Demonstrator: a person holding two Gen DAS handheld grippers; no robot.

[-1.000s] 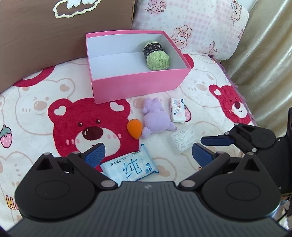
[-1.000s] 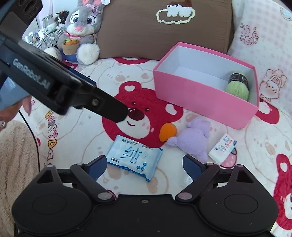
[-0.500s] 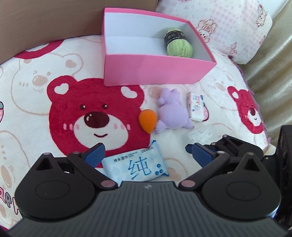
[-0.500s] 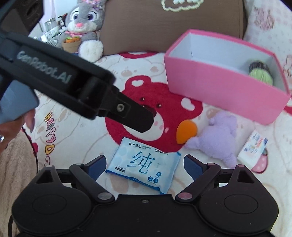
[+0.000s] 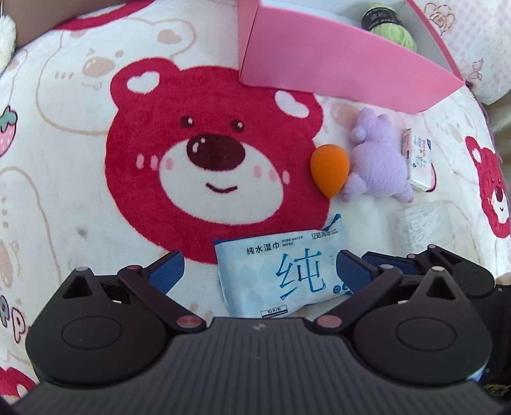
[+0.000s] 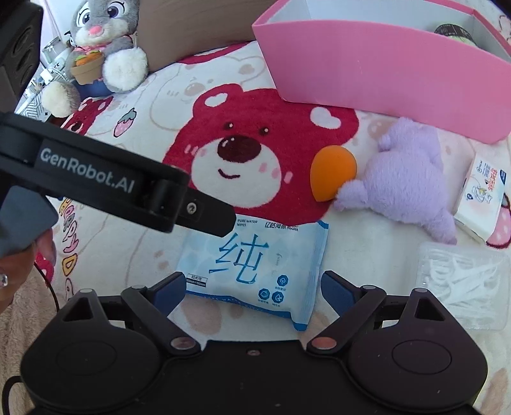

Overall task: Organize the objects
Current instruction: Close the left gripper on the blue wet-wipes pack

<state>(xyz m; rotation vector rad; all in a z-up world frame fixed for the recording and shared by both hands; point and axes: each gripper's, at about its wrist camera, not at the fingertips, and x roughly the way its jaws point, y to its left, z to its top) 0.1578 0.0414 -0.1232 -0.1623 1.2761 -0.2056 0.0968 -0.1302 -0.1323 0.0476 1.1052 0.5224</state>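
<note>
A light blue wet-wipes pack (image 5: 281,271) (image 6: 255,271) lies on the bear blanket. My left gripper (image 5: 258,271) is open with the pack between its fingers. My right gripper (image 6: 254,287) is open too, right over the same pack. An orange sponge egg (image 5: 329,172) (image 6: 332,172) touches a purple plush (image 5: 380,162) (image 6: 408,191). A small white tissue pack (image 5: 420,162) (image 6: 482,194) and a clear box of floss picks (image 5: 428,223) (image 6: 466,284) lie to the right. The pink box (image 5: 335,70) (image 6: 383,76) holds green yarn (image 5: 392,28).
A grey bunny plush (image 6: 102,48) sits at the far left by a brown pillow (image 6: 198,25). A pink-patterned pillow (image 5: 472,38) lies right of the box. The left gripper's arm (image 6: 95,182) crosses the right wrist view. The bed edge is at the right.
Both grippers have moved down and forward toward the wipes pack, which now lies between their open fingers. The objects on the blanket have not moved.
</note>
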